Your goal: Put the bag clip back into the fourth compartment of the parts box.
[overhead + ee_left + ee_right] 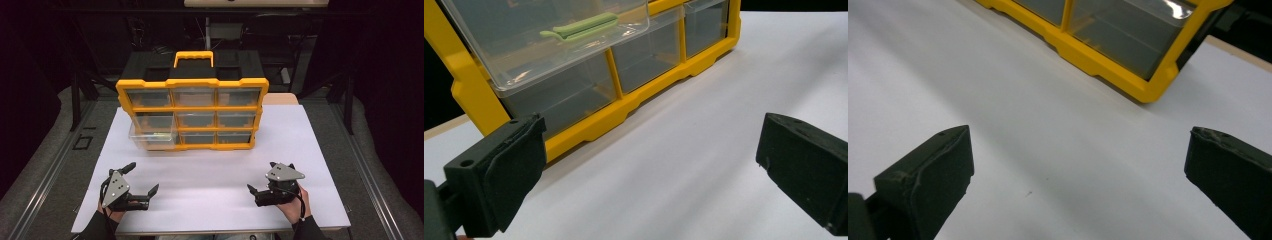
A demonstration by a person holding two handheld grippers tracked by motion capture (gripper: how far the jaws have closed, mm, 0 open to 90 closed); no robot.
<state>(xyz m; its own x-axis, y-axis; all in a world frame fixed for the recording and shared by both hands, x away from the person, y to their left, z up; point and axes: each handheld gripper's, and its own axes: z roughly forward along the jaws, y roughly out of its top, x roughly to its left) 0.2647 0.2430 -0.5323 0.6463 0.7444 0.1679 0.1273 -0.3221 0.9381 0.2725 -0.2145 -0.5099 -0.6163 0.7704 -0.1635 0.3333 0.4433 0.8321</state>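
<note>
Drawers in three rows of three are filling the yellow organizer [192, 107], which is standing upright at the far middle of the white table [210, 170]. Its middle-left drawer [154, 134] is jutting forward from the frame, and a pale green clip-like item [580, 27] is lying inside it. The left tongs [140, 181] are resting on the table near the front edge, jaws spread wide and gripping nothing. The right tongs [267, 181] are lying opposite, well apart from the organizer, jaws likewise gaping and empty.
</note>
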